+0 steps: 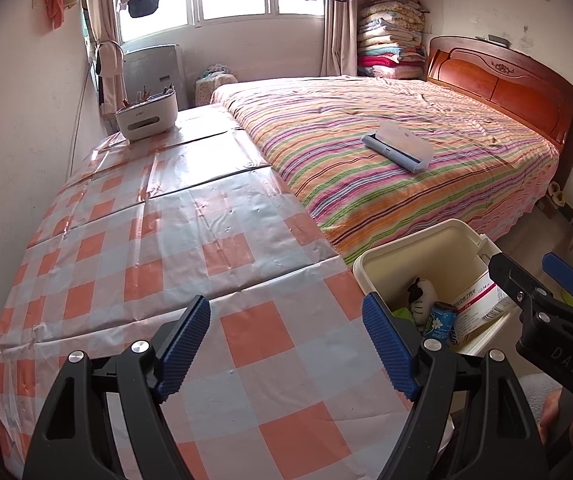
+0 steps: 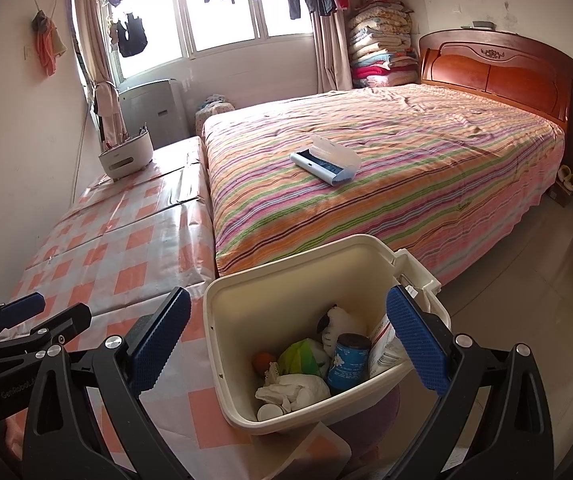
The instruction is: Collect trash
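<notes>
Trash sits gathered in a cream bin [image 2: 222, 312] that stands between the checked counter [image 1: 190, 240] and the floor, just in front of the foot of the bed [image 1: 386, 152]. The bed, the largest thing here, wears a striped cover of pink, green and orange and has a red-brown wooden headboard [image 1: 506, 76]. The counter beside it, along the left wall, is spread with a glossy orange-and-white checked cloth; nothing loose lies on the near part.

Inside the bin lie a white medicine box [image 2: 382, 344] with a pink band and printed characters too small to read, a blue can [image 2: 348, 360] with a white flower on its label, a white-and-black soft item [image 2: 338, 324], a green wrapper [image 2: 302, 356], crumpled white tissue [image 2: 294, 390], a small orange piece [image 2: 264, 360] and a white cap [image 2: 270, 412].

On the bed lies a pale blue flat case [image 1: 398, 146], its lid raised. At the far end of the counter stands a white holder [image 1: 146, 114] with pens in it; its small front marking cannot be read.

The left gripper [image 1: 286, 344] hangs over the counter with its blue pads wide apart and nothing between them. The right gripper [image 2: 286, 344] is spread as well, its pads either side of the bin's mouth, gripping nothing. Its arm bears the letters "DAS"; the left one's arm reads "GenRobot".
</notes>
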